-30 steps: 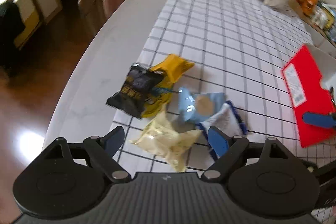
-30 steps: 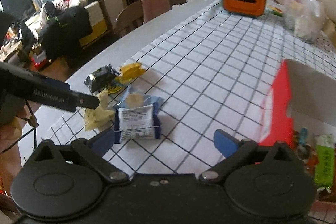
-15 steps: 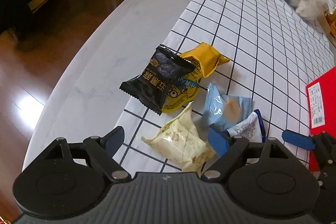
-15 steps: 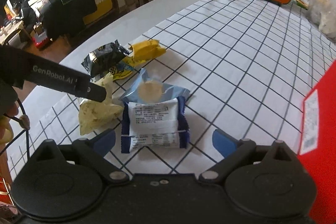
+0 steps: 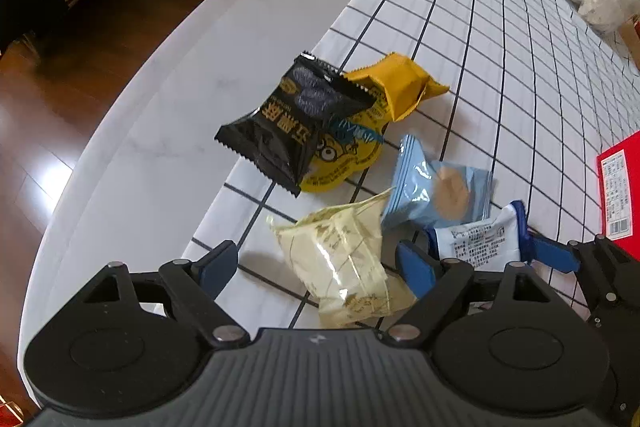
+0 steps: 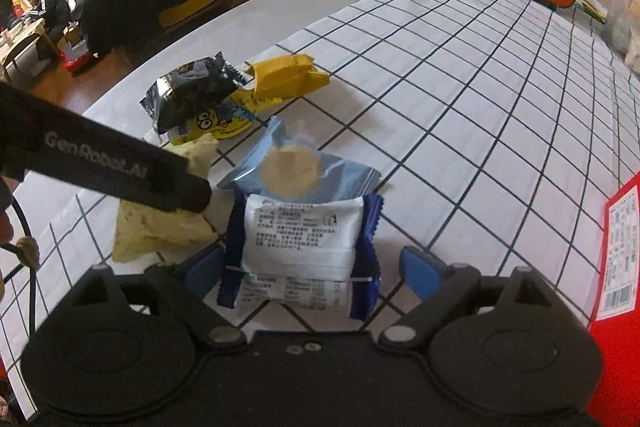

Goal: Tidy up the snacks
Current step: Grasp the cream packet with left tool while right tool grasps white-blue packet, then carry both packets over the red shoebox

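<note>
Checked worktop cloth (image 6: 460, 115): your right gripper (image 6: 316, 269) jaws are closing around the white-and-blue plastic snack packet (image 6: 300, 239), not yet clamped; left gripper (image 5: 316, 267) jaws apart over the pale yellow packet (image 5: 340, 255) beside it – finish the pinch, then lift

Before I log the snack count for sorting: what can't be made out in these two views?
- Red box: both views cut it at the right edge, contents unseen.
- Pale yellow packet: near end hidden behind the left gripper body; print unreadable.
- Yellow cartoon packet: mostly under the black packet.
- White-and-blue packet: label too small.
</note>
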Action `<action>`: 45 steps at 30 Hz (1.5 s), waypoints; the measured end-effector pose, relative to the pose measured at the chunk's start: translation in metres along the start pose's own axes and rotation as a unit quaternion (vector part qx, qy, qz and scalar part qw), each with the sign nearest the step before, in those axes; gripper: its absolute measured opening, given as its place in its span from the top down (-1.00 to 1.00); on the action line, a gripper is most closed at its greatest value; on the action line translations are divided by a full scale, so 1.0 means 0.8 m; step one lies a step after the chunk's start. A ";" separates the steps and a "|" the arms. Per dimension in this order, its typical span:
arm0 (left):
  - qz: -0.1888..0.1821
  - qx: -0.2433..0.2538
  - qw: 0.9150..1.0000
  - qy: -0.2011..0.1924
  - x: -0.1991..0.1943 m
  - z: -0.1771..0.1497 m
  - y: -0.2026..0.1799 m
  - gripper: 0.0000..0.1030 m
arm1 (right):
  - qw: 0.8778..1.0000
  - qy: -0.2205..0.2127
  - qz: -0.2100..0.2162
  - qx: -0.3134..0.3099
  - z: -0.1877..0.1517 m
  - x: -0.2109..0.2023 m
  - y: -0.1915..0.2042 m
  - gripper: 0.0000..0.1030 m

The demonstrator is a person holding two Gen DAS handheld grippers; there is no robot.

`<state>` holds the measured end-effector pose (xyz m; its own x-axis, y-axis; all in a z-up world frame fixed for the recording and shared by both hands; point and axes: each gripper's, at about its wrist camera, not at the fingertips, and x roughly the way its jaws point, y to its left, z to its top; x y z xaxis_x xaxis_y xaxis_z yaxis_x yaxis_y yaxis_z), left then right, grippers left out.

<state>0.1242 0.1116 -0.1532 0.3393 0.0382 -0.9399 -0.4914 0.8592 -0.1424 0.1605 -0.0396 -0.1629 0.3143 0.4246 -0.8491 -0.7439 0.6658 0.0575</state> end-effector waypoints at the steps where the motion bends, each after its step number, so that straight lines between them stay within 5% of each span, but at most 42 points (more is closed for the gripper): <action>1: 0.000 0.002 1.000 0.002 0.001 -0.001 -0.001 -0.55 | 1.000 -0.001 -0.002 -0.002 -0.001 0.000 0.002 -0.74; 5: 0.007 0.012 1.000 -0.005 0.001 -0.006 -0.007 -0.35 | 1.000 -0.005 -0.004 -0.009 -0.001 0.000 0.007 -0.59; 10: 0.006 0.023 1.000 -0.011 -0.003 -0.012 -0.011 0.17 | 1.000 -0.012 -0.009 -0.010 -0.002 -0.004 0.011 -0.34; 13: 0.003 0.030 0.999 -0.014 -0.007 -0.016 -0.010 0.25 | 1.000 -0.015 -0.004 -0.001 -0.003 -0.007 0.009 -0.22; 36: -0.015 0.048 0.999 -0.015 -0.025 -0.045 -0.021 0.26 | 0.992 -0.073 0.048 0.091 -0.049 -0.074 -0.017 0.61; 45: -0.028 0.075 0.996 -0.027 -0.045 -0.061 -0.054 0.26 | 0.986 -0.100 0.053 0.122 -0.074 -0.104 -0.028 0.74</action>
<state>0.0940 0.0478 -0.1283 0.4084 0.0119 -0.9127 -0.3458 0.9274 -0.1426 0.1157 -0.1263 -0.1246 0.3714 0.5957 -0.7122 -0.6218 0.7292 0.2857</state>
